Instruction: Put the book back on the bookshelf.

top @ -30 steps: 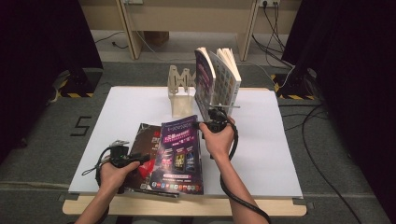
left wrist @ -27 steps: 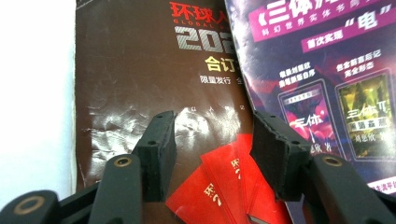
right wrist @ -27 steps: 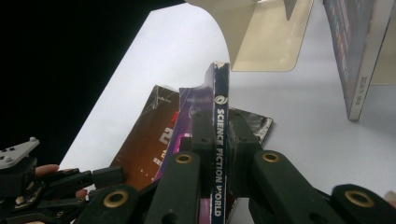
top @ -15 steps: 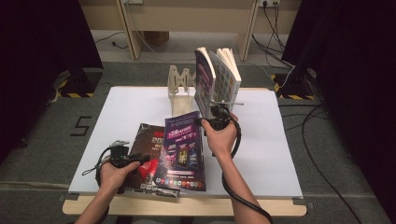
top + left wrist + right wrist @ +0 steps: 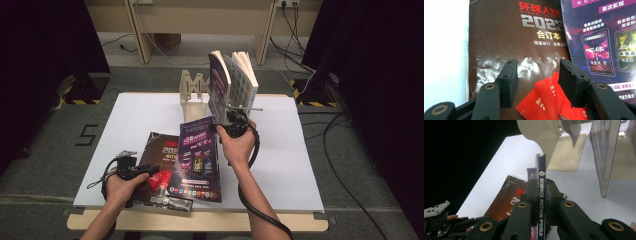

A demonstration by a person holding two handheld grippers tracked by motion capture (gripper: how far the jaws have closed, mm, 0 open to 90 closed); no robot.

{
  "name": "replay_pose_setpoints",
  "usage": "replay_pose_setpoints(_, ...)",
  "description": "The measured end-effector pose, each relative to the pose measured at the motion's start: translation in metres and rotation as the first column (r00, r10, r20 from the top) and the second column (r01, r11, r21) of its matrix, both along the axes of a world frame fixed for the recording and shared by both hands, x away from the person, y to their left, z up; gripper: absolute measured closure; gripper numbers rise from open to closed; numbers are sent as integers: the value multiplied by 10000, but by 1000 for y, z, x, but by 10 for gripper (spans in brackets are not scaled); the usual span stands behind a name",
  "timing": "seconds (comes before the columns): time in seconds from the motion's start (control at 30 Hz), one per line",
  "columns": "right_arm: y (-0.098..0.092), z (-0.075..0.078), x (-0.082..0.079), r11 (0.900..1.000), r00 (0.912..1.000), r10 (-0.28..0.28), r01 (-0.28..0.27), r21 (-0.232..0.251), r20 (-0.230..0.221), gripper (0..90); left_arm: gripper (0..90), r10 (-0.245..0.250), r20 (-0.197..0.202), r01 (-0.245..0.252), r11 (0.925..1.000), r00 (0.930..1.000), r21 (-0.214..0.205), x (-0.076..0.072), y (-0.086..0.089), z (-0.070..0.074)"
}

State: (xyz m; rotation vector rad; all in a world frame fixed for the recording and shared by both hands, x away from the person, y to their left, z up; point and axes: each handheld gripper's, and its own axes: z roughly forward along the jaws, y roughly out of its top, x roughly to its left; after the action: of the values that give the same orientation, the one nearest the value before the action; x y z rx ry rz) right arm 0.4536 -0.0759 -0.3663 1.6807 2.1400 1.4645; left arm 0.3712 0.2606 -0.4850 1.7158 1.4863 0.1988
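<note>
My right gripper (image 5: 229, 127) is shut on the spine of a purple magazine (image 5: 197, 160), holding it tilted up off the table. In the right gripper view the spine (image 5: 541, 195), lettered SCIENCE FICTION WORLD, stands clamped between the right gripper's (image 5: 539, 181) jaws. A brown magazine (image 5: 160, 150) marked 2023 lies flat, partly under the purple one. My left gripper (image 5: 145, 172) is at its near edge. In the left gripper view, the left gripper (image 5: 537, 66) stands open over the brown cover (image 5: 511, 37) and its red shapes, with the purple magazine (image 5: 604, 37) at the right.
A cream book rack (image 5: 192, 90) stands at the back centre of the white table (image 5: 300, 165), with books (image 5: 232, 85) upright against it, just beyond my right gripper. In the right gripper view the rack (image 5: 544, 135) and a standing book (image 5: 604, 152) are close ahead.
The purple magazine has tilted up a little in my right gripper. The left gripper has stayed where it was.
</note>
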Motion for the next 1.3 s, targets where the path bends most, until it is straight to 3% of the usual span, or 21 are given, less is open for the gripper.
replay_pose_setpoints(1.3, -9, 21, 7, 9991, 9974, -396, 385, 188, 606, 846, 484, -70, -50, 70, 10000, 10000, 61, 1, -2, -1)
